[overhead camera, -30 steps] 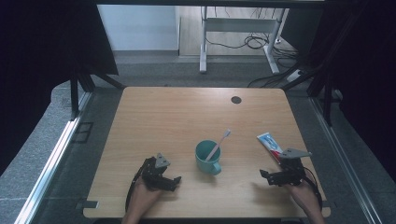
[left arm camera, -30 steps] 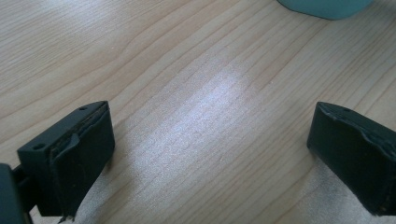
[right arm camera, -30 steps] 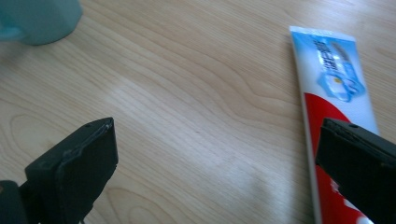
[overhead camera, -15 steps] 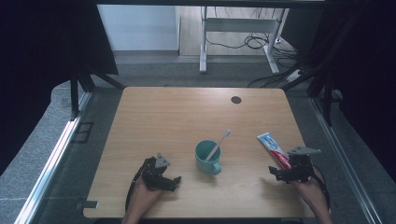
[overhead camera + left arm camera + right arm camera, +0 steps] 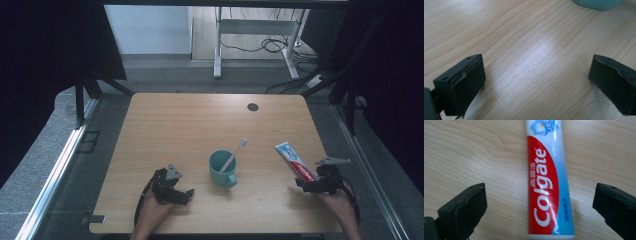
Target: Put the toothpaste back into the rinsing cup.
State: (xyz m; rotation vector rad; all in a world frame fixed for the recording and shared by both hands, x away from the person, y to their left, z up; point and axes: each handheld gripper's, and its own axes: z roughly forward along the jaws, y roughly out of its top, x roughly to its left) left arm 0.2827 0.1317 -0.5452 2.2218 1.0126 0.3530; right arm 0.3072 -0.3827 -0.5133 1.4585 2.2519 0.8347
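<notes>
- Looking down from the high view, the toothpaste tube (image 5: 295, 161) lies flat near the table's (image 5: 165, 130) right edge, the right gripper (image 5: 309, 186) just at its near end; the left gripper (image 5: 181, 195) rests by the front edge, left of the teal cup (image 5: 222, 169).
- Left gripper view: jaws wide over bare wood.
- Right gripper view: jaws wide, straddling the tube (image 5: 549, 185). It looks light, soft and slick; gripping across the mid-body seems best.

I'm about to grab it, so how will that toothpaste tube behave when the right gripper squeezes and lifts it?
The toothpaste tube lies flat, so it probably won't roll. Its glossy skin may be slippery and will likely dent under pressure. The right gripper is open astride it; gripped at one end, it may sag.
</notes>
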